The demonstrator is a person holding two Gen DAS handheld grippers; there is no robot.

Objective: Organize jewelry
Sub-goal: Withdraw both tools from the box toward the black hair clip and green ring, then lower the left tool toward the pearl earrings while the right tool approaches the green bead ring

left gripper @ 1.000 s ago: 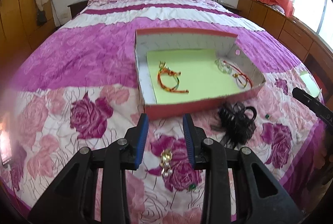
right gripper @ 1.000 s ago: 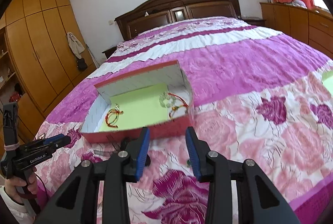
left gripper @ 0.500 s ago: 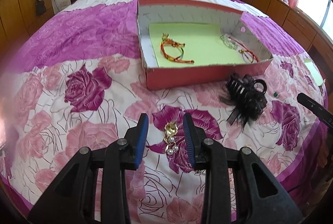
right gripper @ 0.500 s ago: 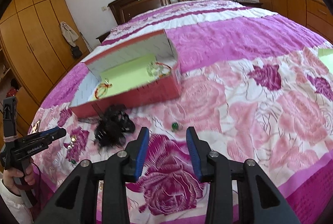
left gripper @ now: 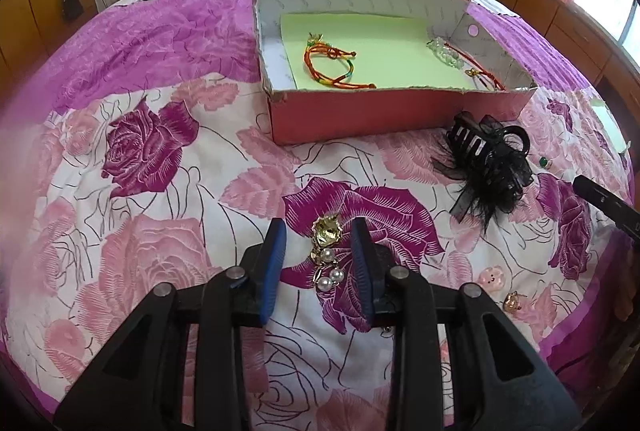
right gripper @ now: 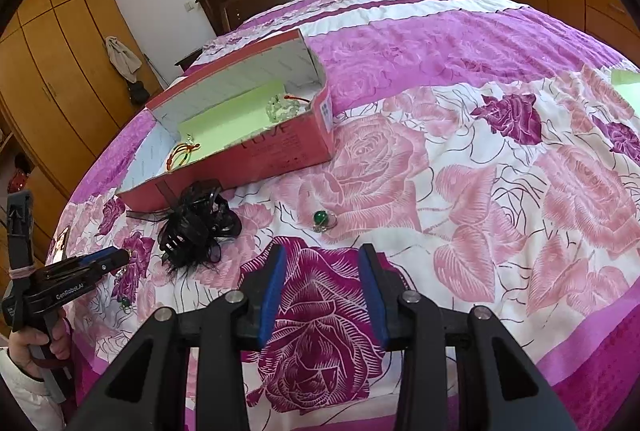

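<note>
The left gripper [left gripper: 319, 243] hangs low over the bed [left gripper: 160, 103], and its two blue fingers [left gripper: 275, 251] are spread apart with nothing pinched. A gold and pearl earring [left gripper: 327, 255] lies on the bedspread right between those fingers, on a dark purple rose, but I cannot tell if the fingers touch it. The right gripper [right gripper: 322, 271] is also spread apart and holds nothing. It floats above another big purple rose. A ring with a green stone [right gripper: 324, 219] sits on the bedspread just past its fingers, a bit farther away. A red box [left gripper: 400, 111] with white inside walls sits in the middle of the bed, farther off than the earring. A green sheet lines its bottom. On the left side of the box lies a red and orange string bracelet [left gripper: 328, 65]. On the right side lies a clear bead bracelet [left gripper: 444, 49], with a thin red cord bracelet [left gripper: 482, 73] just beside it. A fluffy black hair clip [left gripper: 488, 167] lies on the bedspread near the right front corner of the box. Near the right edge of the bed, close to the camera, there is a small pink flower piece [left gripper: 494, 277] and a little gold earring [left gripper: 513, 302] next to it.
</note>
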